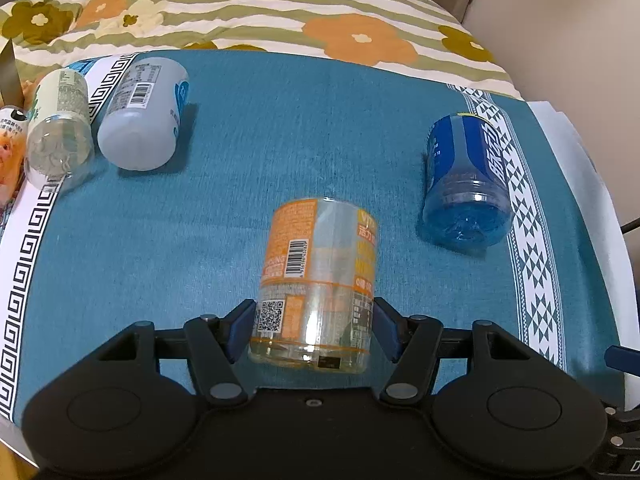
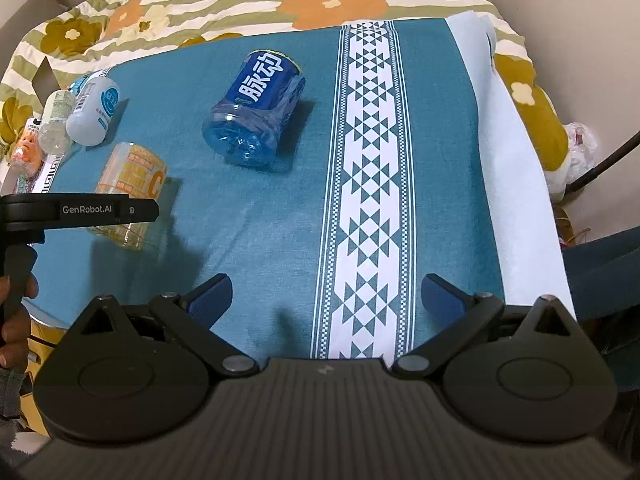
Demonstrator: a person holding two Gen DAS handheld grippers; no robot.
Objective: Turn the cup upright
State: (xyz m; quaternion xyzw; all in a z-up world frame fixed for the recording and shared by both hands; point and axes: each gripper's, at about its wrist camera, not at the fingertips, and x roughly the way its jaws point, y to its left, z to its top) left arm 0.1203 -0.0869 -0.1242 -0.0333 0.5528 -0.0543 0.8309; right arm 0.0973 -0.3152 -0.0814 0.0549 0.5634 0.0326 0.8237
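So the orange-label cup (image 1: 316,280) is lying on its side on the teal tablecloth (image 1: 200,240), near the front edge and roughly mid-width, with its clear base end pointing back at the left gripper (image 1: 314,326). That base end sits right between the two blue pads (image 1: 242,328), one on each flank of the cup. The jaws look closed in onto the cup's sides, pinching it, though I can't swear how hard the contact is. The right wrist view shows the left gripper's black finger crossing in front of the cup's lower part.

The right gripper (image 2: 326,298) is spread wide, nothing between its pads, hanging over bare cloth near the front edge beside the white patterned stripe (image 2: 368,184).

Other stuff: a blue bottle-cup (image 1: 466,184) on its side toward the right edge, well apart from the orange one, and a white cup (image 1: 142,116) plus a clear green-label cup (image 1: 60,128) lying together at the back-left corner.
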